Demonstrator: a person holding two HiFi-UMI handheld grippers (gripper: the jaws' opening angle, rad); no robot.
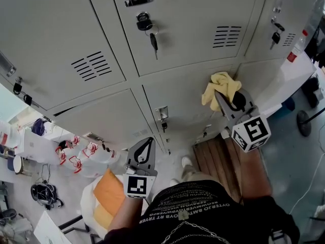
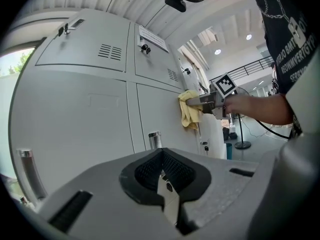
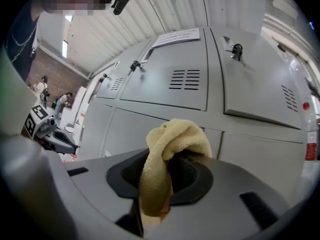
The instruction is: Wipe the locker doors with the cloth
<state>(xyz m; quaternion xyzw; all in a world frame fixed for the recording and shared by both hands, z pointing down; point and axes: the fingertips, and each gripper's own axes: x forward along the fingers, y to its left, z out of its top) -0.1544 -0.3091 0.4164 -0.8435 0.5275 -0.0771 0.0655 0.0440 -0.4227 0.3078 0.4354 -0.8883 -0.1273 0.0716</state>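
A yellow cloth (image 1: pixel 221 87) is pinched in my right gripper (image 1: pixel 224 100), which is shut on it and holds it against a lower locker door (image 1: pixel 188 98). From the right gripper view the cloth (image 3: pixel 167 154) bulges out over the jaws, close to the grey doors (image 3: pixel 165 79). My left gripper (image 1: pixel 143 151) hangs lower, near the seam between two lower doors; its jaws are shut with nothing in them. Across the left gripper view, the cloth (image 2: pixel 189 109) and the right gripper (image 2: pixel 200 101) show against the door.
Keys hang from locks on the upper doors (image 1: pixel 152 37). A wooden pallet (image 1: pixel 223 161) lies on the floor below the lockers. Bags and an orange item (image 1: pixel 109 192) sit at lower left. A white counter (image 1: pixel 294 70) stands at right.
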